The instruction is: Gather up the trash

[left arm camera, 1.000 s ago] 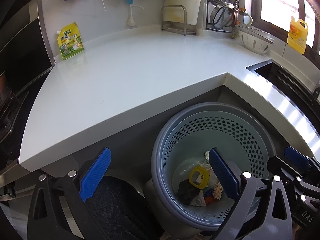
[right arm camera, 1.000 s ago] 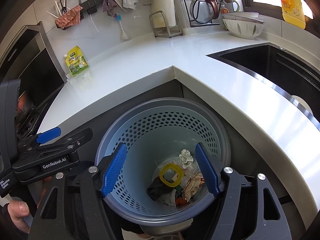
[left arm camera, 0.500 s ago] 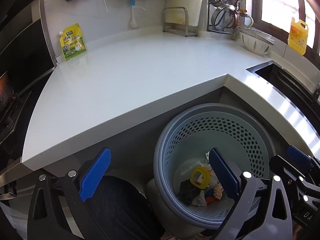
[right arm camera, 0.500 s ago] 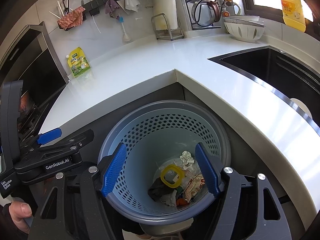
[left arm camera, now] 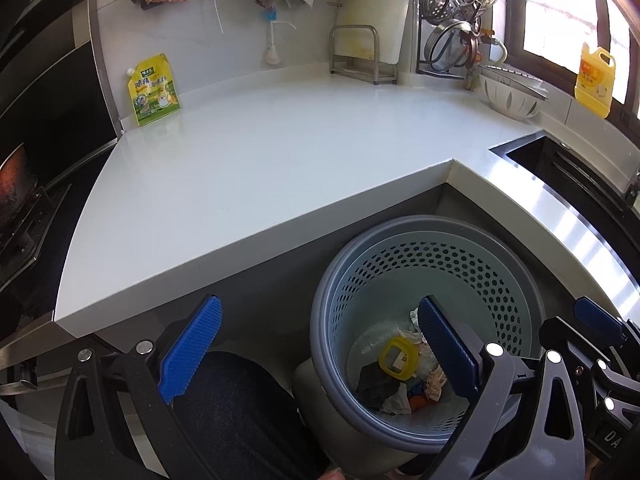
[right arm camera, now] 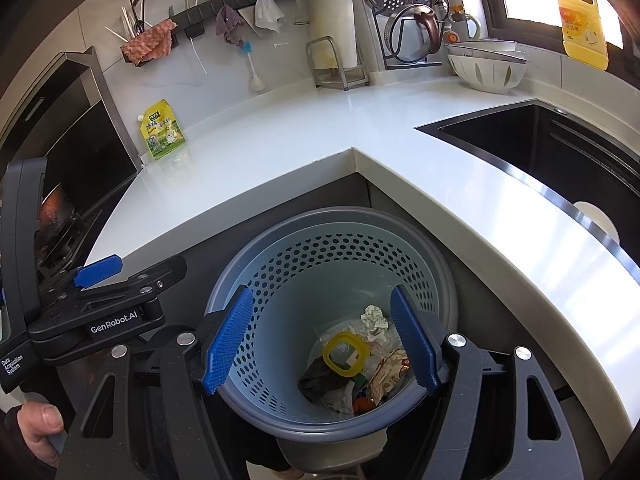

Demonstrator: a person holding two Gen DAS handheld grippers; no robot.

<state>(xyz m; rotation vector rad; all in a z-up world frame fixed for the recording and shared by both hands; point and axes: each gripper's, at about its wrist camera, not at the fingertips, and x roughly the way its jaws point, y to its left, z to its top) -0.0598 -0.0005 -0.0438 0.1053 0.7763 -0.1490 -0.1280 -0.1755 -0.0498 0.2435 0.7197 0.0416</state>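
A grey perforated trash basket stands on the floor under the counter's inner corner. Inside it lies trash: a yellow square ring, crumpled paper, a dark scrap and wrappers. My right gripper hovers above the basket's mouth, open, with nothing between its blue pads. My left gripper is open and empty too, straddling the basket's left rim; its left pad hangs over a dark cushion. The left gripper's body shows at the left of the right wrist view.
A white L-shaped counter wraps around the basket. On it: a yellow-green pouch by the wall, a white bowl, a dish rack, a yellow detergent jug. A black sink lies right, a stove left.
Both views have drifted slightly, so the counter and basket sit a little lower in frame. Both grippers stay open and the trash lies unmoved.
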